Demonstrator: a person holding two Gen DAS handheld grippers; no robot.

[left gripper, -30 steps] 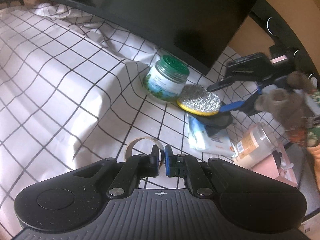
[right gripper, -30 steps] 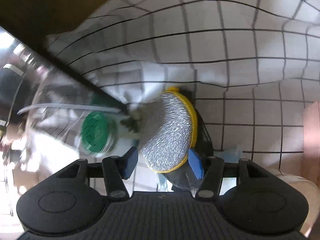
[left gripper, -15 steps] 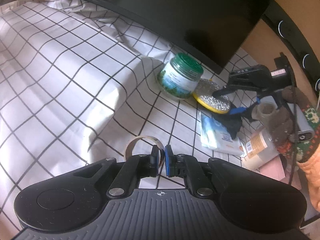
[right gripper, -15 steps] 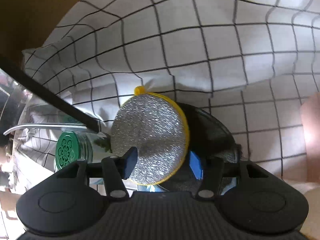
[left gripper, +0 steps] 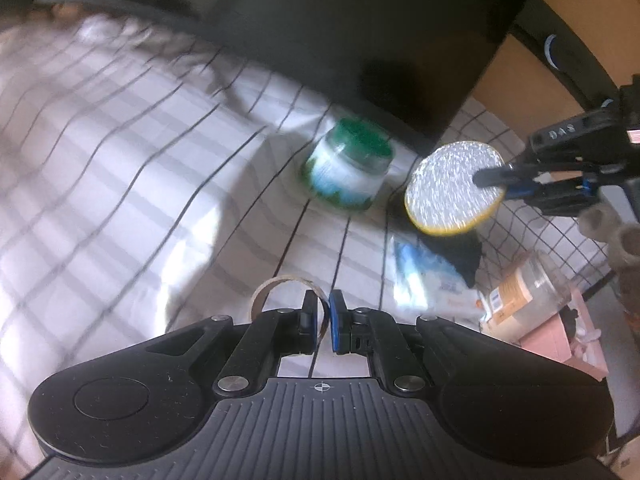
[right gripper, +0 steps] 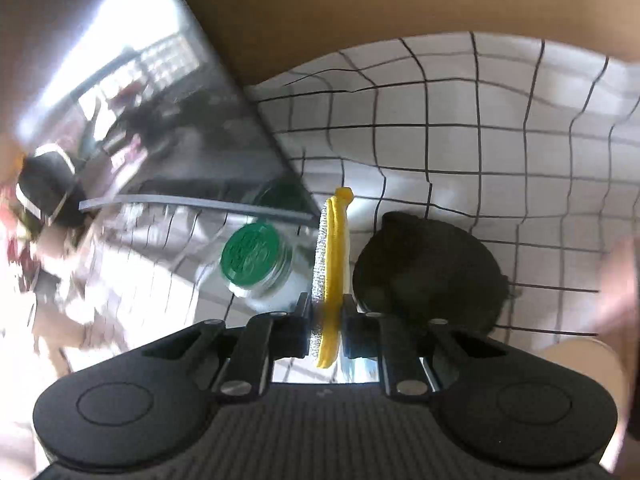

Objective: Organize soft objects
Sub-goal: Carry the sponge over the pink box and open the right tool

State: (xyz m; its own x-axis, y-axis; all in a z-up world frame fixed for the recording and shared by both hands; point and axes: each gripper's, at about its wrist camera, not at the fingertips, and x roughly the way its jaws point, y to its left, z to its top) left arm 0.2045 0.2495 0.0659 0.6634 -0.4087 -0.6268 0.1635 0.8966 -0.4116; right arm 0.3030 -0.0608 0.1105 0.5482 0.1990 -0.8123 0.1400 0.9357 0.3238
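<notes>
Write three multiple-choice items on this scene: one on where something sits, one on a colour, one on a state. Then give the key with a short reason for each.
1. Where is the round scrub pad?
A. Flat on the checked cloth
B. Between the fingers of the right gripper
C. On top of the jar

2. What colour is the lid of the jar?
A. Green
B. Red
C. White

3. What does the left gripper hold?
A. The blue packet
B. The dark cloth
C. The rim of a thin ring

Key:
1 B: the right wrist view shows the pad edge-on, pinched between the fingers and lifted off the checked cloth.
2 A: both views show a green lid.
3 C: its fingers are closed on the ring's edge, while the blue packet lies apart on the cloth.
</notes>
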